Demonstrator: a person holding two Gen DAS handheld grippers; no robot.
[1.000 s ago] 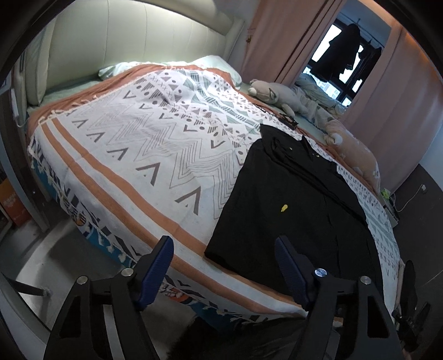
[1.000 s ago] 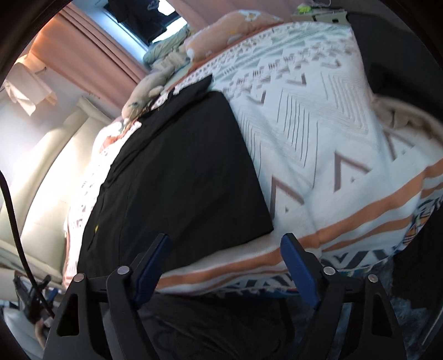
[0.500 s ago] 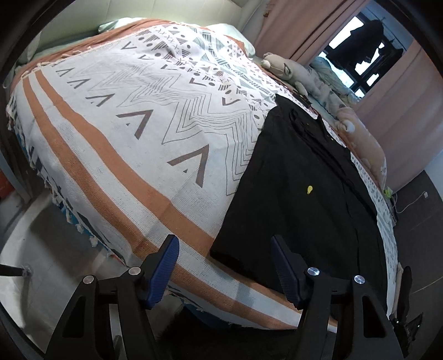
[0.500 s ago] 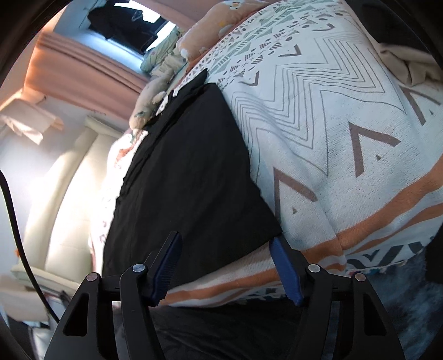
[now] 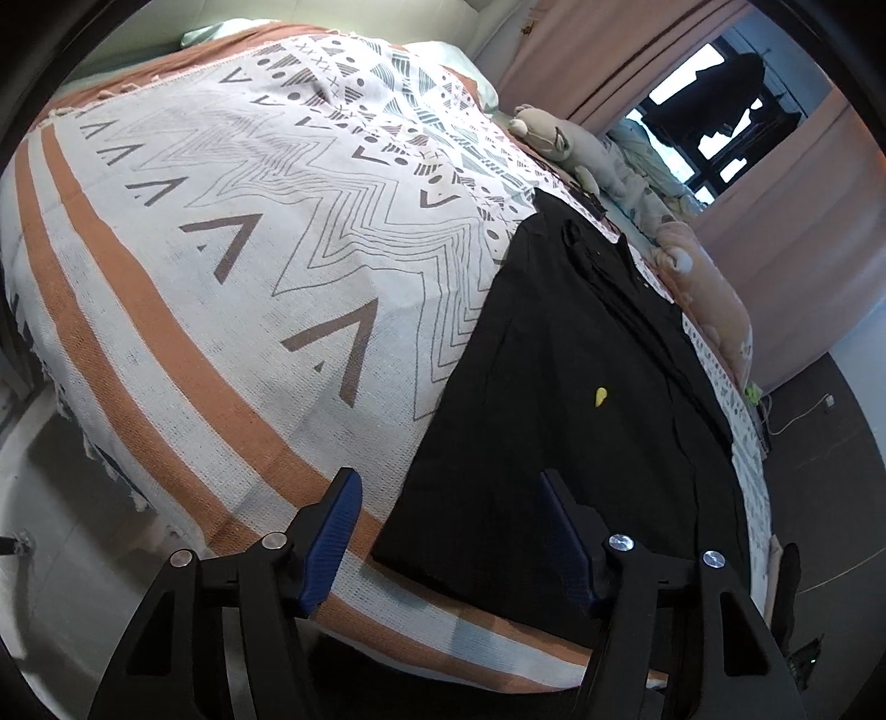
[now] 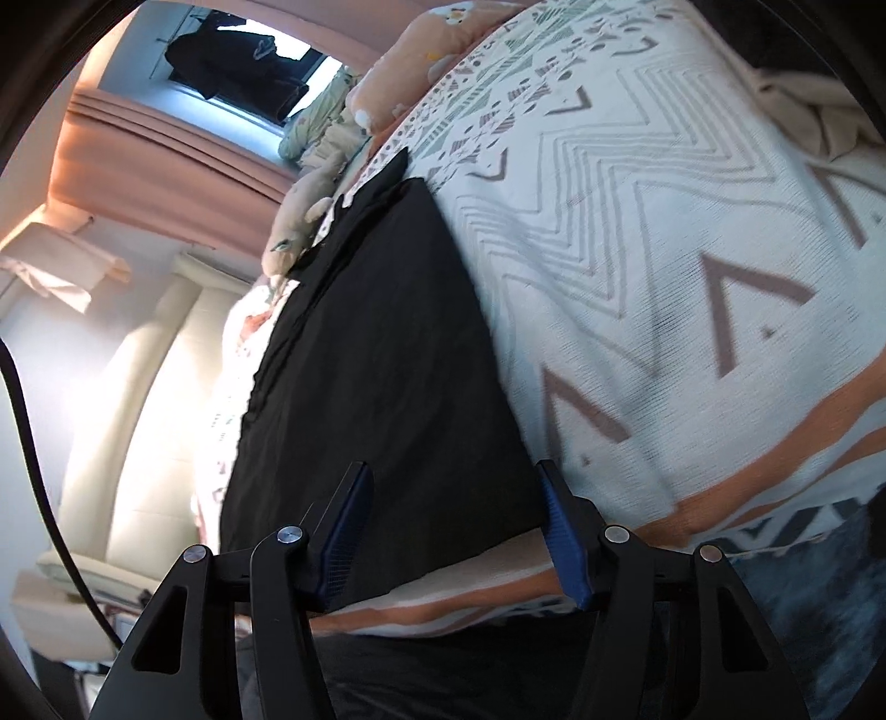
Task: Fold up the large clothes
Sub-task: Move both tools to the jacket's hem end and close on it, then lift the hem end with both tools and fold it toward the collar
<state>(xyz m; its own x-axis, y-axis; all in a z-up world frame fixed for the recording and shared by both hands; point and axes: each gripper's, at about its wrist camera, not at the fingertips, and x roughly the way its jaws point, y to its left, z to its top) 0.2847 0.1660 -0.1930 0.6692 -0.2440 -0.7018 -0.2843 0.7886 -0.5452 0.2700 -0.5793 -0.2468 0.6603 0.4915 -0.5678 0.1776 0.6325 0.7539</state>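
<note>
Left wrist view: black garment point(image 5: 565, 399) spread flat on the bed, lying on the patterned bedspread point(image 5: 232, 266), toward the side nearest the window.
Garment mark: small yellow spot point(image 5: 599, 396) on the black cloth, about mid-panel.
Left gripper point(image 5: 451, 531): released, blue-padded fingers point(image 5: 332, 534) wide apart, hovering over the near left corner of the garment; one finger over the orange stripe, the other over the black cloth; contact with the cloth not discernible.
Right wrist view: same black garment point(image 6: 376, 376) running away from the camera, its near right corner between the fingers.
Right gripper point(image 6: 451, 531): released, fingers point(image 6: 562, 545) spread, straddling the near hem and corner; nothing pinched.
Bedspread point(image 6: 664, 266): white with grey zigzags and triangles, orange stripes along the near edge, hanging over the bed's side.
Far edge of bed: grey plush toy point(image 5: 548, 130) and peach plush toy point(image 5: 703, 282) lined up beyond the garment.
Background: pink curtains point(image 5: 576, 50) beside a window point(image 5: 703, 111), with dark clothing hanging in it.
Headboard point(image 6: 149, 387): pale, padded, brightly lit.
</note>
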